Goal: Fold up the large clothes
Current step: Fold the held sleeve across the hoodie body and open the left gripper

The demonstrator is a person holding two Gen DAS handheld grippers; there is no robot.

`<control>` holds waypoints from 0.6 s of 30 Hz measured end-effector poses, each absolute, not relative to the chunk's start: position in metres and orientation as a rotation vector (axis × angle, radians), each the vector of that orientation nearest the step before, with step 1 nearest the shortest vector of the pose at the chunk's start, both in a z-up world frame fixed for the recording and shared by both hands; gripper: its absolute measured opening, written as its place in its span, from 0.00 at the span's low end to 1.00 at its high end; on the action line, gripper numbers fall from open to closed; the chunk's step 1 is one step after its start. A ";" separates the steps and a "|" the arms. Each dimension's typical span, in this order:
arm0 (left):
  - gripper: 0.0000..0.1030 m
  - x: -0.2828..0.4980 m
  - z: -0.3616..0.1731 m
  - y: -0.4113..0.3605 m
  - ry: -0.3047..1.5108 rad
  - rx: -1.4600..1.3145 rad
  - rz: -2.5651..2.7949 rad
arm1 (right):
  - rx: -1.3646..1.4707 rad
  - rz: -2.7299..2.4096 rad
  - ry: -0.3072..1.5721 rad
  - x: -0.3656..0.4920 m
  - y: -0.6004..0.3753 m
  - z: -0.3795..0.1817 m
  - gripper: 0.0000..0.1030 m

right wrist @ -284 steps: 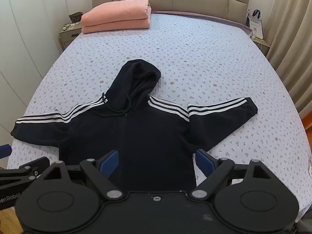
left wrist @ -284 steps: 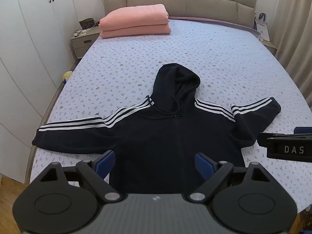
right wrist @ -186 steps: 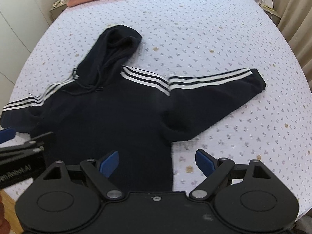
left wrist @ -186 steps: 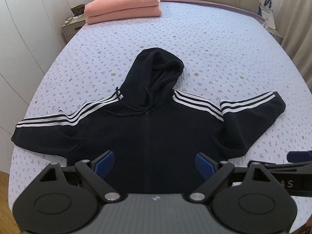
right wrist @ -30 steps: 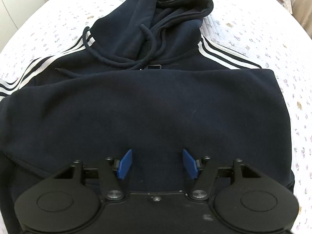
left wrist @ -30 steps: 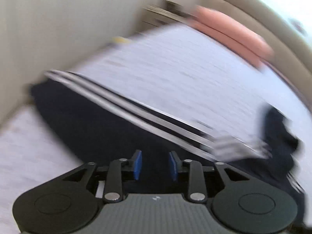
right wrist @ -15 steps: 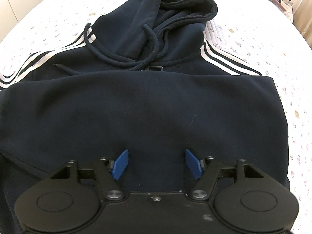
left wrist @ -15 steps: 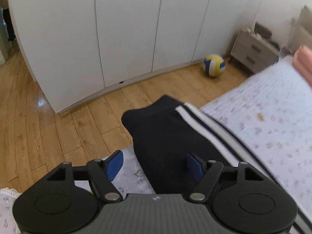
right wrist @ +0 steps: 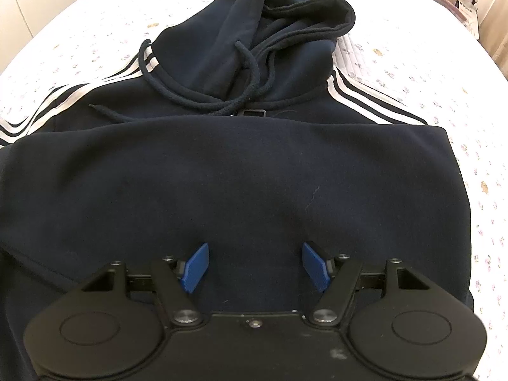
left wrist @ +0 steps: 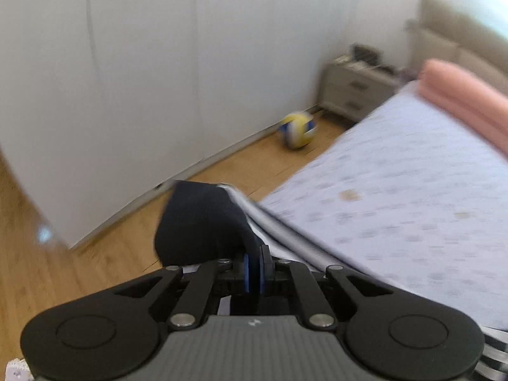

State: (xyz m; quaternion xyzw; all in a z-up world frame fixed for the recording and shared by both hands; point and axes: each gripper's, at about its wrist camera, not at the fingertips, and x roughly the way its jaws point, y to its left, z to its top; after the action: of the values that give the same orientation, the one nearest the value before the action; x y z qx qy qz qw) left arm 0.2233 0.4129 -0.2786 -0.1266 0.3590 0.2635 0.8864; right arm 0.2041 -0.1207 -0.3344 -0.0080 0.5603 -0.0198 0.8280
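A dark navy hoodie (right wrist: 222, 174) with white sleeve stripes lies front up on the bed, hood at the far end. Its right sleeve is folded across the chest. My right gripper (right wrist: 254, 265) is open and empty, low over the folded sleeve. In the left wrist view my left gripper (left wrist: 253, 268) is shut on the hoodie's left sleeve cuff (left wrist: 203, 222), which bunches up at the bed's left edge, with the white stripes running back beside it.
The bed (left wrist: 397, 206) has a lilac flowered cover. A folded pink quilt (left wrist: 466, 95) lies at its head. White wardrobe doors (left wrist: 127, 79), wooden floor, a yellow and blue ball (left wrist: 297, 130) and a grey nightstand (left wrist: 352, 87) are to the left.
My left gripper has closed on the left sleeve cuff, which was lying flat between its open fingers. My right gripper has opened a little wider over the folded sleeve.
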 end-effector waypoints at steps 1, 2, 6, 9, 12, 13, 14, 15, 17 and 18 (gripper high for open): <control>0.06 0.219 -0.269 0.399 0.726 -0.242 0.520 | -0.018 -0.037 1.186 0.203 -0.121 -0.334 0.77; 0.06 0.215 -0.259 0.384 0.712 -0.221 0.493 | -0.017 -0.031 1.181 0.202 -0.121 -0.334 0.78; 0.06 0.200 -0.225 0.312 0.659 -0.153 0.362 | -0.008 0.000 1.161 0.198 -0.126 -0.334 0.79; 0.06 0.193 -0.208 0.255 0.633 -0.126 0.246 | 0.010 0.032 1.156 0.196 -0.131 -0.329 0.77; 0.06 0.187 -0.191 0.195 0.607 -0.105 0.113 | 0.084 0.068 1.159 0.190 -0.146 -0.318 0.77; 0.06 0.185 -0.186 0.176 0.598 -0.107 0.067 | 0.105 0.072 1.151 0.186 -0.152 -0.312 0.77; 0.06 0.182 -0.180 0.151 0.583 -0.099 0.007 | 0.120 0.078 1.133 0.179 -0.161 -0.304 0.77; 0.06 0.179 -0.176 0.130 0.575 -0.095 -0.041 | 0.125 0.084 1.116 0.174 -0.168 -0.296 0.77; 0.06 0.174 -0.175 0.079 0.573 -0.088 -0.186 | 0.122 0.084 1.077 0.162 -0.186 -0.281 0.77; 0.06 0.169 -0.176 0.052 0.566 -0.068 -0.238 | 0.119 0.070 1.042 0.152 -0.206 -0.270 0.77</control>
State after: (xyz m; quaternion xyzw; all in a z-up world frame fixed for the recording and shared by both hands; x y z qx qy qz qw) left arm 0.1689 0.0524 -0.1756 -0.0335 0.2787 -0.1172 0.9526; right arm 0.1518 -0.2063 -0.2702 0.0566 0.4975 0.0336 0.8649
